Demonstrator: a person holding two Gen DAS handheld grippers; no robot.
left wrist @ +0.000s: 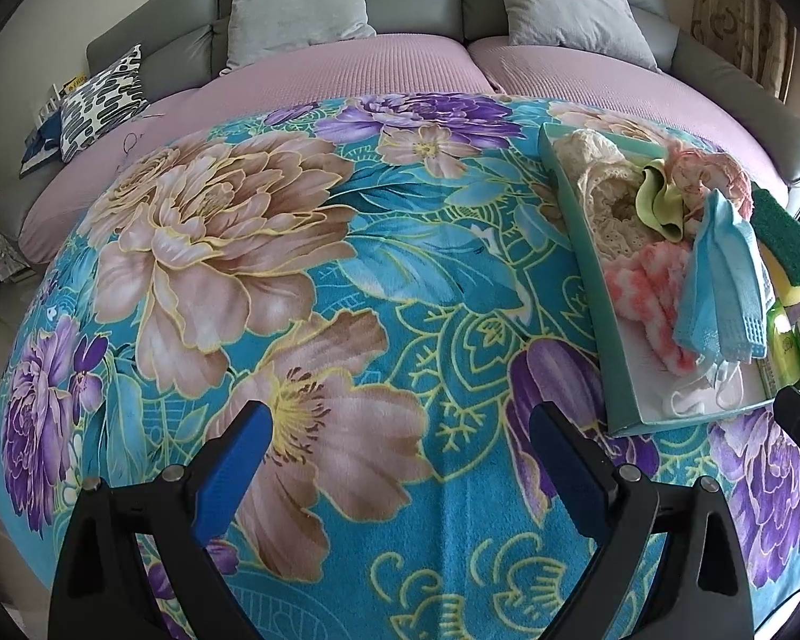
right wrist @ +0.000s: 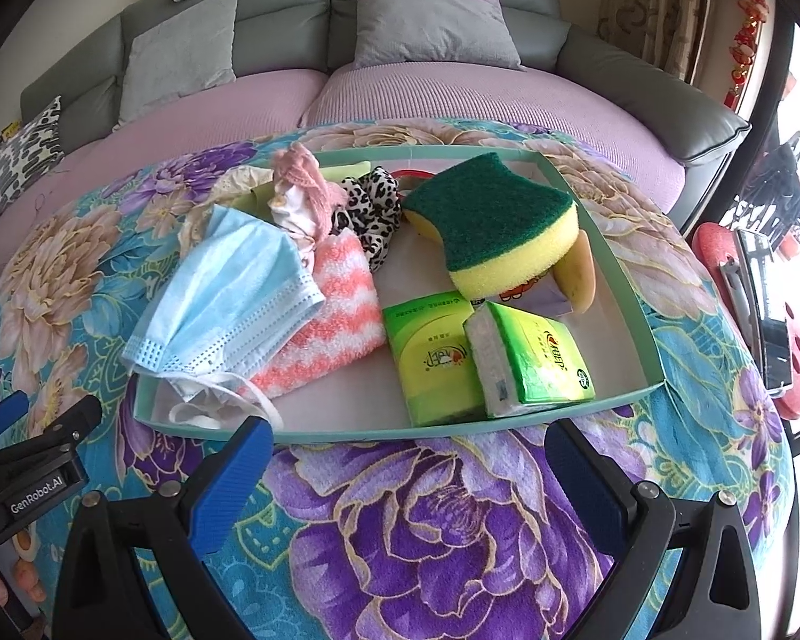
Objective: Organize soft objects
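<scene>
Floral blanket point(left wrist: 346, 293) over the surface, a shallow teal tray point(right wrist: 634, 314) directly on it

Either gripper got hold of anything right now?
Nothing is held. The left gripper and the right gripper both stand open over the blanket, short of the tray.

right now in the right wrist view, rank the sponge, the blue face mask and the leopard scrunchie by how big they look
1. Blue face mask and green and yellow sponge: they cover about the same area, and the mask lies nearer the camera, so I won't rank them.
2. Leopard scrunchie: clearly smallest, though partly hidden and farther back in the tray.
</scene>
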